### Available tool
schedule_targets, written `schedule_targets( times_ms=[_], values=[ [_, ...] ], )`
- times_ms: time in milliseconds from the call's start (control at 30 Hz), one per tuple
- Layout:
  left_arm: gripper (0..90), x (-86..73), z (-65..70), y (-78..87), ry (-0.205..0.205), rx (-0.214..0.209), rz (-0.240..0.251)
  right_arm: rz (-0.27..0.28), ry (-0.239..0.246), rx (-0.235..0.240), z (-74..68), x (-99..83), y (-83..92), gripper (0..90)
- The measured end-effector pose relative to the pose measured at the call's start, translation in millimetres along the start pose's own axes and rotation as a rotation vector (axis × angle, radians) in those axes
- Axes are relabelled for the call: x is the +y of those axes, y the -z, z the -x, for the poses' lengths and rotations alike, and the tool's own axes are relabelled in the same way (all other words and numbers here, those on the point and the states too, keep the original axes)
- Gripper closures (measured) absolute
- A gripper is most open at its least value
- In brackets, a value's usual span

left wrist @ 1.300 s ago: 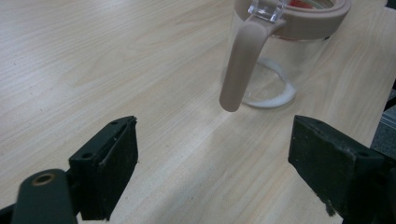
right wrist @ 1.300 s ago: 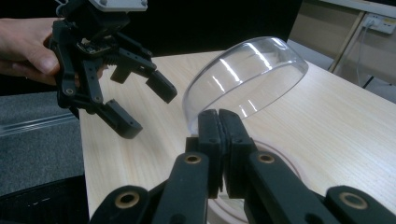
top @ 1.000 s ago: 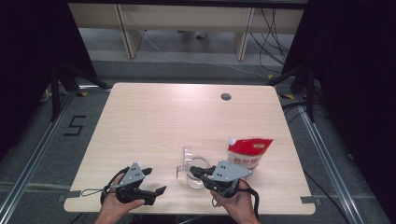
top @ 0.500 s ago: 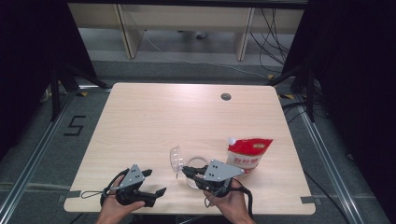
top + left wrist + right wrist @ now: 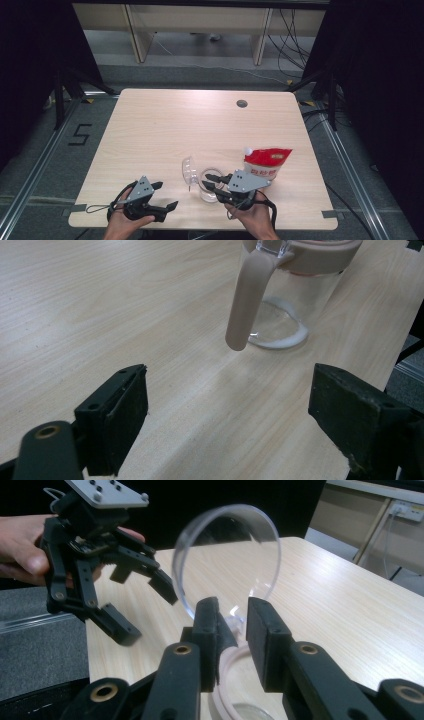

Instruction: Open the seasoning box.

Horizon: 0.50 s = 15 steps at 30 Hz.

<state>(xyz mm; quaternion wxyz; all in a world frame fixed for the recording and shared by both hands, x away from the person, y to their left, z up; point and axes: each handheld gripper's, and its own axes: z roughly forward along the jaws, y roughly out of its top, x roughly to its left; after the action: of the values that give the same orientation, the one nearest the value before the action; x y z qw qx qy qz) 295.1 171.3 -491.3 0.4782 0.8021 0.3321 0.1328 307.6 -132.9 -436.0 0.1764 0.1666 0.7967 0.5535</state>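
Lid-opening is the step in hand, so finish the release cleanly. The clear glass jar with the pink rim (image 5: 209,189) stands near the front edge of the pale wooden table (image 5: 175,125). Its round transparent flip lid (image 5: 227,555) is swung up on its hinge, tilted a little past upright. The red-and-white stand-up pouch (image 5: 266,162) sits just beside the jar, on its far right.

Your right gripper (image 5: 232,625) has just been opening its jaws. They stand a little apart, with the lid's small translucent tab between them, and the pads no longer seem to press on it. Spread them a touch more before you pull away, then back straight out along the jaws. A sideways drag could catch the tab and snap the lid down or tip the jar.

Your left gripper (image 5: 227,425) has its jaws wide apart and holds nothing. It sits low over the table, pointing at the jar's pink strap handle (image 5: 248,300). Bring it in to steady the jar body below the rim if the jar wobbles. Take care that the strap and the raised lid stay clear of the jaws.
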Motion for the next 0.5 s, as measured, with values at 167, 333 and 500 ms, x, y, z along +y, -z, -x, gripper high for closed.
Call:
schedule_targets(
  times_ms=[167, 333, 500],
  values=[
    [15.7, 1.0, 1.6, 1.3, 0.006, 0.002, 0.001, 0.012, -0.027, -0.019, 4.4, -11.3, 6.7, 70.0],
    [15.8, 2.5, 3.1, 1.3, -0.013, -0.002, -0.006, 0.015, -0.029, -0.020, 8.0, -19.2, 12.4, 64.0],
    [15.8, 3.5, 3.3, 0.5, -0.007, -0.003, 0.003, 0.008, -0.029, -0.004, 10.5, -25.3, 18.2, 59.6]
  ],
)
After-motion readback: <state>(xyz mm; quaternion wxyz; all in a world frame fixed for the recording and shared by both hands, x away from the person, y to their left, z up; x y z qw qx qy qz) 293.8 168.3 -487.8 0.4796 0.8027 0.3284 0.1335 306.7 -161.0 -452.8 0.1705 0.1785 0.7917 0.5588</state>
